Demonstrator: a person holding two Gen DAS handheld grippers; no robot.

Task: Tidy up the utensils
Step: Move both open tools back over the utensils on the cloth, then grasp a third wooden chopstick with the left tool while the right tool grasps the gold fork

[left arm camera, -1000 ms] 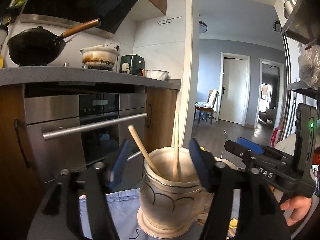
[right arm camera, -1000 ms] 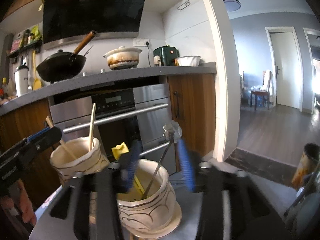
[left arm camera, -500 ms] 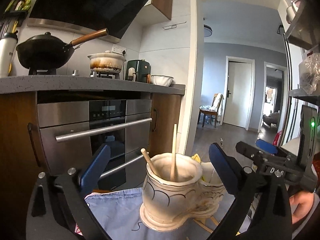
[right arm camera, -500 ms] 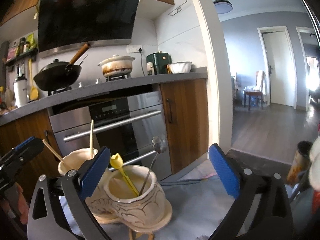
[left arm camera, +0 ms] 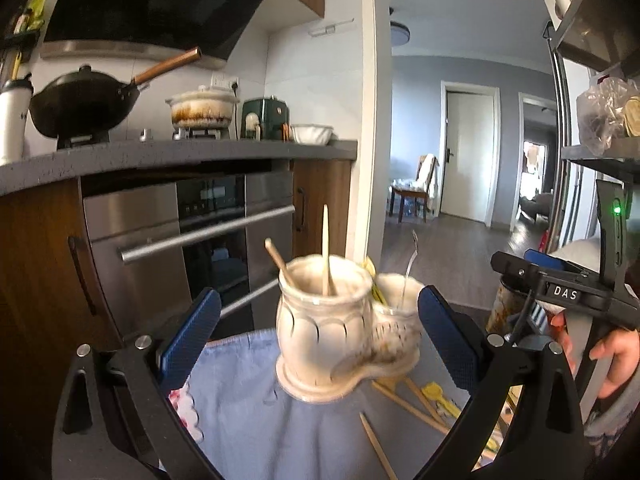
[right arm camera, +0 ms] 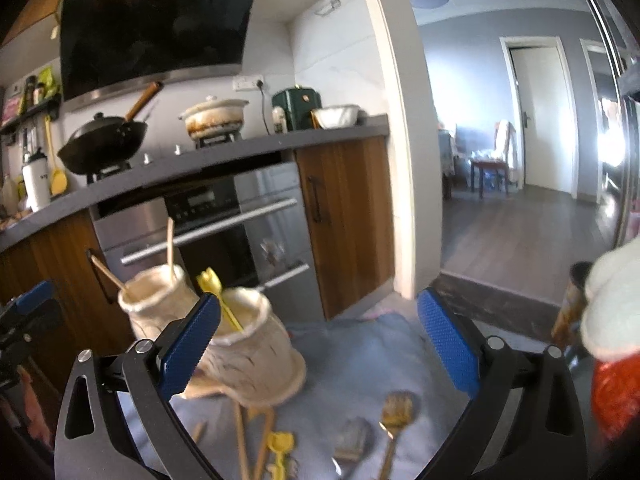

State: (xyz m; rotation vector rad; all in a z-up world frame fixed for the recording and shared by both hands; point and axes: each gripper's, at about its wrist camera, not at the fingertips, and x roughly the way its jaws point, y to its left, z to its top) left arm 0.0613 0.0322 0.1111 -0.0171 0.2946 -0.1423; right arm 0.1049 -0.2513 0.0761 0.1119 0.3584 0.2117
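A cream double-jar utensil holder (left arm camera: 324,332) stands on a blue cloth (left arm camera: 248,408). Its left jar holds two wooden chopsticks (left arm camera: 326,252). The right jar (right arm camera: 256,340) holds a yellow utensil (right arm camera: 220,296) and a thin metal one. My left gripper (left arm camera: 318,320) is open wide, and the holder stands just beyond its pads, untouched. My right gripper (right arm camera: 318,316) is also open wide and empty, to the right of the holder. Loose chopsticks (right arm camera: 242,440), a yellow fork (right arm camera: 280,448) and a golden fork (right arm camera: 394,412) lie on the cloth below it.
An oven (left arm camera: 200,240) under a grey counter (left arm camera: 180,152) with a wok and a pot fills the background. A rusty can (right arm camera: 572,304) stands at the cloth's right. A person's hand (left arm camera: 612,360) holds the right gripper beside a metal shelf.
Both grippers have opened wide from a half-closed stand above the jars and drawn back, so the holder looks smaller and the loose utensils on the cloth have come into view.
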